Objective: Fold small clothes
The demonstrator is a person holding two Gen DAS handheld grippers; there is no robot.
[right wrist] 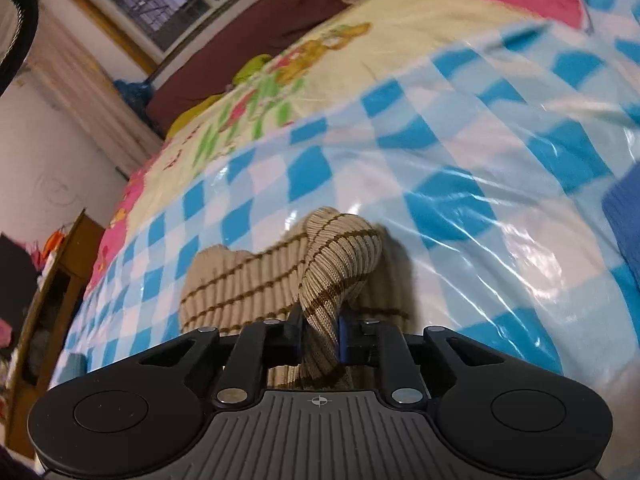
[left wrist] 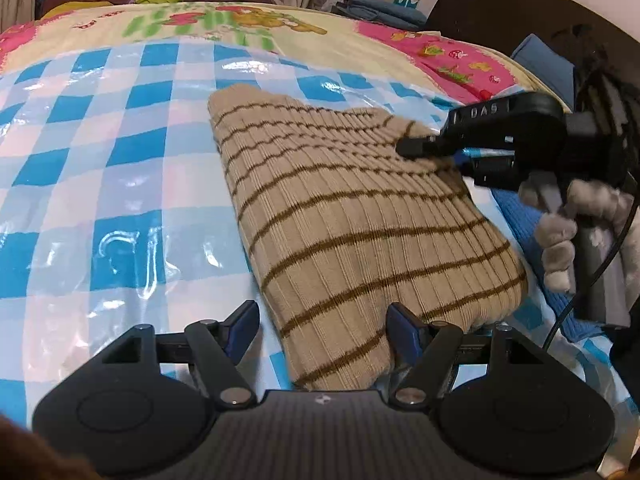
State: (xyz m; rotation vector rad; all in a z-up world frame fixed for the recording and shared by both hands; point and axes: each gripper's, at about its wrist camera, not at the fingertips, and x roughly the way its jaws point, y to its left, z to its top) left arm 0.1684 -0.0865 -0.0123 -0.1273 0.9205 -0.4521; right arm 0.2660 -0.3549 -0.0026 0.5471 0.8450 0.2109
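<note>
A beige ribbed knit garment with thin brown stripes (left wrist: 352, 216) lies folded on the checked sheet. Its near corner sits between the fingers of my left gripper (left wrist: 324, 332), which stands open. The right finger (left wrist: 402, 326) touches the cloth and the left finger stays clear of it. My right gripper (right wrist: 320, 332) is shut on a bunched fold of the same garment (right wrist: 336, 264), which rises up from between its pads. In the left wrist view the right gripper (left wrist: 416, 148) pinches the garment's far right edge, held by a hand in a grey glove (left wrist: 560, 248).
A glossy blue-and-white checked plastic sheet (left wrist: 100, 160) covers the bed over a cartoon-print quilt (left wrist: 248, 20). A blue knit item (left wrist: 516, 220) lies right of the garment, also at the blue knit item (right wrist: 628, 224). A dark headboard (left wrist: 500, 8) stands at the back right. A wooden cabinet (right wrist: 60, 280) stands beside the bed.
</note>
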